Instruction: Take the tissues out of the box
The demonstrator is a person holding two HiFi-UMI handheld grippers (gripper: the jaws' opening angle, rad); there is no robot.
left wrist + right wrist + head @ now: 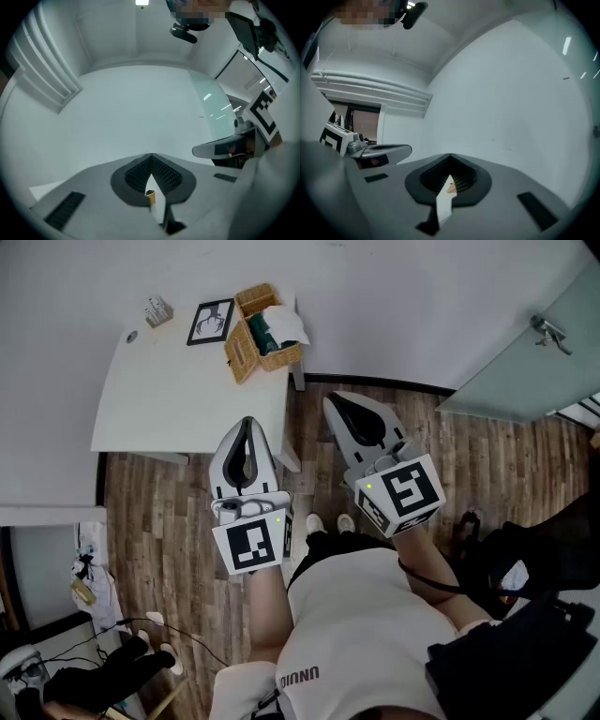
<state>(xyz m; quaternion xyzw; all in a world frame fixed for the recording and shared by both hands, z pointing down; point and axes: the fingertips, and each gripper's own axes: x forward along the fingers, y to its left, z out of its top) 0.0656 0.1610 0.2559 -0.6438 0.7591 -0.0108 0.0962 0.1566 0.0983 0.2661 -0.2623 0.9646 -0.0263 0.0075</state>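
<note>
The person stands on the wooden floor [187, 512] in front of a white surface [178, 399], with 1 claw in each hand and both held out at about waist height. The left claw [247, 427] is pinched together tip to tip with nothing between its jaws. From above, its tip overlaps the near edge of the surface. The right claw [336, 407] is also closed tight and empty. It hangs over the floor just past the surface's right corner, at 3 o'clock from the left one. Each gripper view looks along shut jaws at a bare white wall [140, 108], with the other claw off to the side. The wicker box [255, 338] sits at the far right corner of the surface, at 12 o'clock from the left claw and well apart from both claws. A white tissue [287, 324] pokes up out of it. A picture frame [211, 322] lies just beside the box at its 9 o'clock.
</note>
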